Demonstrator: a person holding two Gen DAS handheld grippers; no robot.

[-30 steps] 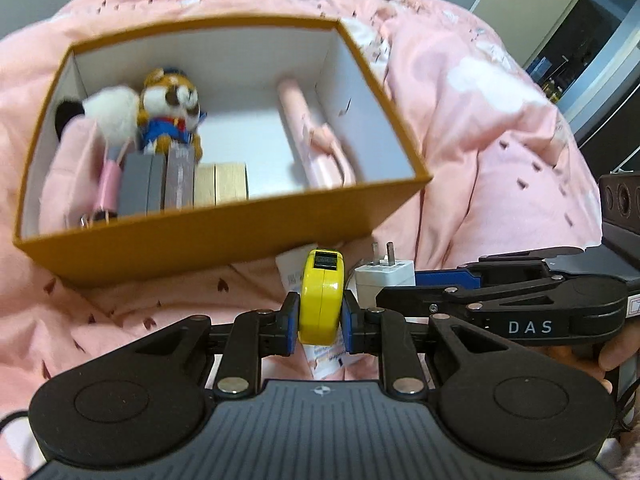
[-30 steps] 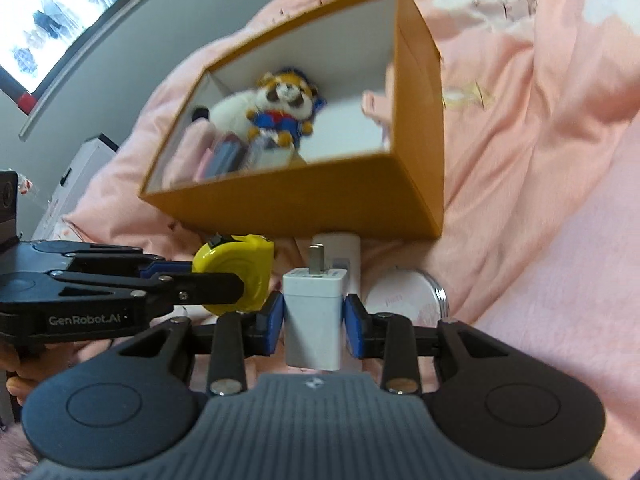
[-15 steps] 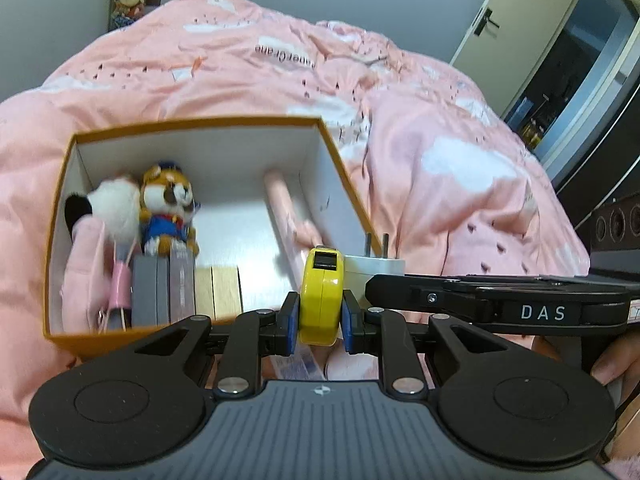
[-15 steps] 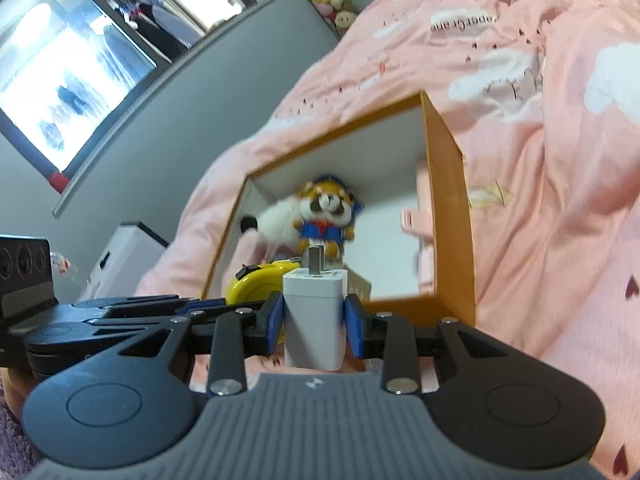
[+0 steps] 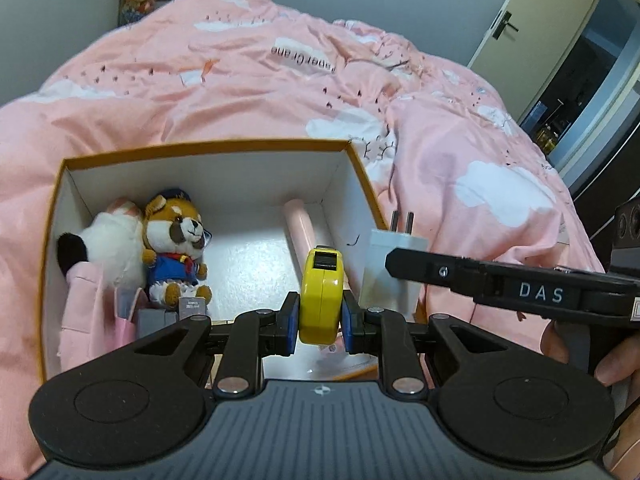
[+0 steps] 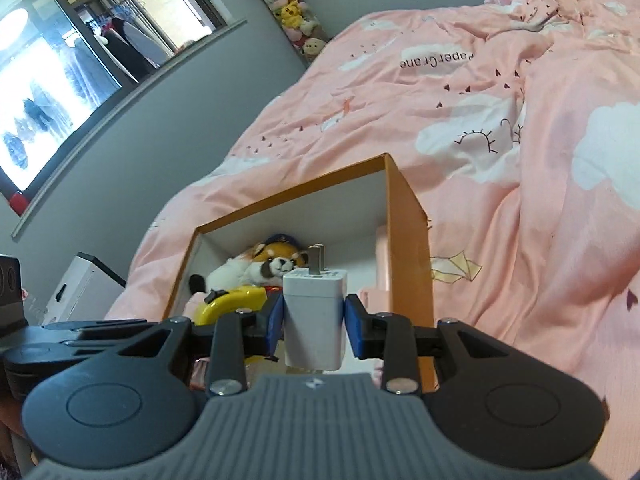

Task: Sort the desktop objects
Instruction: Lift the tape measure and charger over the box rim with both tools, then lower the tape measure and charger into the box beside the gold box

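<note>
The orange box (image 5: 360,168) is sitting open on a pink bedspread (image 5: 200,80), white inside, and it's already got stuff in it: a plush red panda in a blue outfit (image 5: 176,248) leaning against the left side, a fluffy white toy with a black tip (image 5: 104,240) next to it, something pink and soft (image 5: 80,312) down the left wall, a couple of small grey blocks (image 5: 160,316) near the front, and a pink tube-shaped thing (image 5: 298,224) lying along the right wall.

Both grippers are up over the front of the box. The left gripper (image 5: 320,318) is clamped on a yellow tape measure (image 5: 321,294), held on edge between the blue pads. The right gripper (image 6: 314,322) is squeezing a white charger plug (image 6: 314,316) by its sides, prongs pointing up and away. The two are close together, tape measure just left of the charger. From the left camera you can see a hand (image 5: 618,364) at the right edge.
</note>
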